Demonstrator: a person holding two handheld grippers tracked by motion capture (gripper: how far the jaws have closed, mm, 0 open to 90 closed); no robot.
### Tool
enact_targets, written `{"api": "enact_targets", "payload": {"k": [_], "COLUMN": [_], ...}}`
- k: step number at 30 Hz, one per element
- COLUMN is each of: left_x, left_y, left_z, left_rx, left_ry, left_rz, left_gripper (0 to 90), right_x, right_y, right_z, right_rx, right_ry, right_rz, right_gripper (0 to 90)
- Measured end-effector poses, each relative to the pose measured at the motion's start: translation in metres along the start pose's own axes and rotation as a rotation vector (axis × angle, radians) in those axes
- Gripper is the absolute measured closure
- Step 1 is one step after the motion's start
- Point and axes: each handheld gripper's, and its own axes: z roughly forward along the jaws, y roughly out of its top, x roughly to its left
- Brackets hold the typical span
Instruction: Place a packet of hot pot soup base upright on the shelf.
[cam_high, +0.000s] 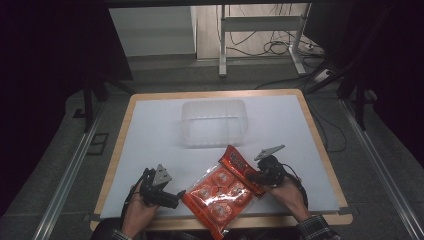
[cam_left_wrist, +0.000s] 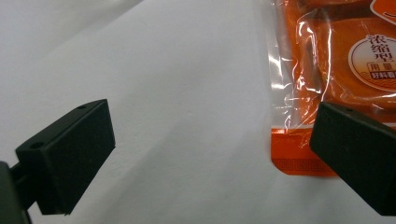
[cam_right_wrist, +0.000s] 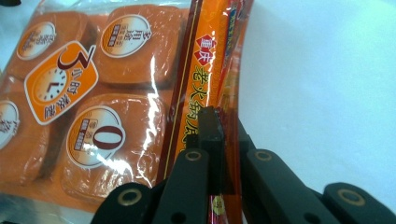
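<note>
An orange snack bag (cam_high: 222, 192) with several round cakes inside lies on the white table near its front edge. My right gripper (cam_high: 256, 176) is shut on the bag's red header strip (cam_right_wrist: 210, 84), which stands pinched between the black jaws (cam_right_wrist: 219, 135). My left gripper (cam_high: 175, 199) rests on the table just left of the bag, open. In the left gripper view its fingers (cam_left_wrist: 70, 154) stand wide apart, with the bag's lower corner (cam_left_wrist: 299, 158) beside the right one and bare table between them.
A clear plastic tub (cam_high: 213, 123) stands mid-table behind the bag. The white sheet (cam_high: 150, 130) covers a wooden tabletop with edges all round. Desk legs and cables (cam_high: 270, 45) lie on the floor beyond.
</note>
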Motion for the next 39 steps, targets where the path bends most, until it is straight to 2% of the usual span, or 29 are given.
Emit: {"api": "enact_targets", "payload": {"k": [6,9,10,13,18,21,27,29,33,39], "left_x": [0.002,0.002,0.003,0.003,0.005,0.006,0.007,0.007,0.008,0.012], "left_y": [0.000,0.000,0.000,0.000,0.000,0.000,-0.001,0.000,0.000,-0.001], "left_z": [-0.002,-0.002,-0.003,-0.003,-0.004,-0.006,-0.007,-0.007,-0.009,-0.014], "left_rx": [-0.009,-0.011,-0.012,-0.012,-0.015,-0.016,-0.021,-0.018,-0.029,-0.076], "left_ry": [0.007,0.010,0.012,0.017,0.025,0.032,0.036,0.038,0.045,0.063], "left_rz": [-0.006,-0.007,-0.008,-0.007,-0.010,-0.010,-0.023,-0.014,-0.017,-0.061], "left_gripper": [0.0,0.0,0.0,0.0,0.0,0.0,0.1,0.1,0.0,0.0], "right_x": [0.000,0.001,0.003,0.005,0.005,0.007,0.010,0.011,0.014,0.020], "right_y": [0.003,0.004,0.004,0.005,0.009,0.013,0.021,0.027,0.033,0.048], "right_z": [-0.006,-0.011,-0.016,-0.022,-0.033,-0.039,-0.052,-0.056,-0.061,-0.074], "right_rx": [-0.012,-0.034,-0.056,-0.082,-0.144,-0.148,-0.191,-0.203,-0.211,-0.237], "right_ry": [0.017,0.031,0.033,0.041,0.089,0.107,0.187,0.220,0.250,0.280], "right_rz": [0.056,0.038,0.017,0.010,0.056,0.049,0.072,0.078,0.075,0.052], "right_gripper": [89.2,89.0,89.0,89.1,89.2,89.2,89.3,89.3,89.3,89.3]}}
